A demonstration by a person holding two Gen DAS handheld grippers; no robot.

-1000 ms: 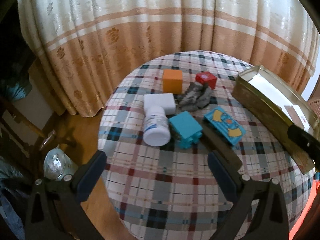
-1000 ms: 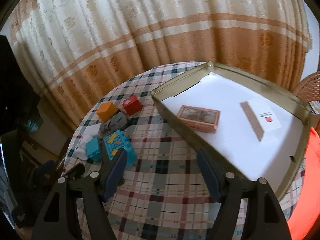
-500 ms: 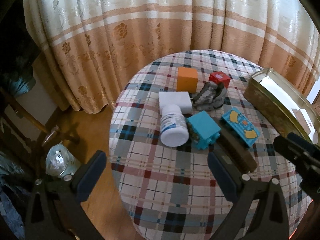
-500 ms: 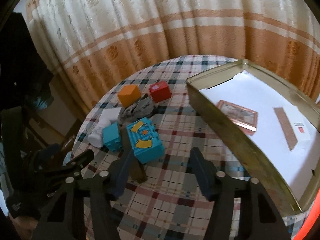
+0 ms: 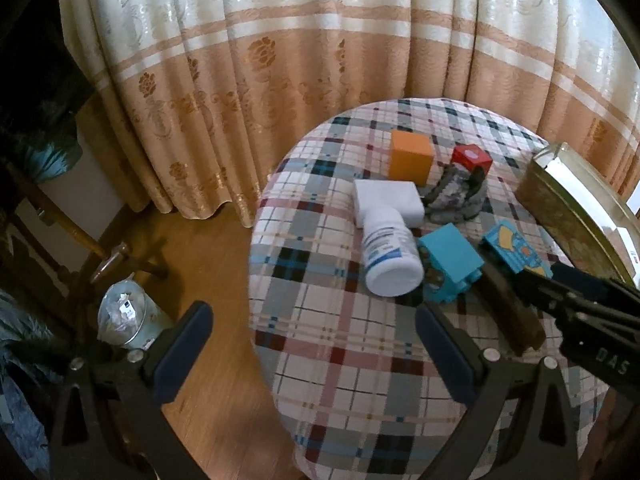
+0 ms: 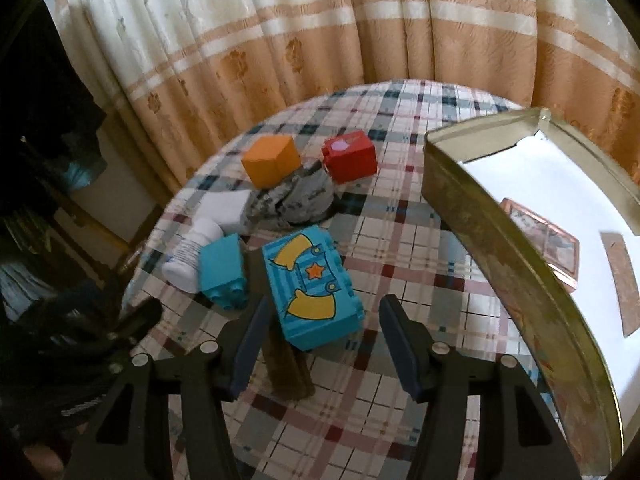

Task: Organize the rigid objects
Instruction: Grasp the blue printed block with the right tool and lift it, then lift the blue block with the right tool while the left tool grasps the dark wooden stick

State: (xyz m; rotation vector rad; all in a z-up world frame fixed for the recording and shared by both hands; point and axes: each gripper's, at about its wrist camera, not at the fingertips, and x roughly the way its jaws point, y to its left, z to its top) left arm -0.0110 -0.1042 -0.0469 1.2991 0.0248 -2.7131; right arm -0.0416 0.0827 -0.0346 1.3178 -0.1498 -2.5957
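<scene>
A gold metal tin (image 6: 472,216), white inside, sits at the right of the plaid counter (image 6: 400,264) and holds a pink card box (image 6: 548,240) and a flat brown-and-white box (image 6: 624,280). Left of it lie a printed blue block (image 6: 312,284), teal brick (image 6: 220,272), white bottle (image 5: 390,256), orange cube (image 6: 272,162) and red cube (image 6: 350,156). The right tool (image 6: 324,340) gapes wide around the blue block's near end, gripping nothing. The left tool (image 5: 312,344) is wide open, empty.
</scene>
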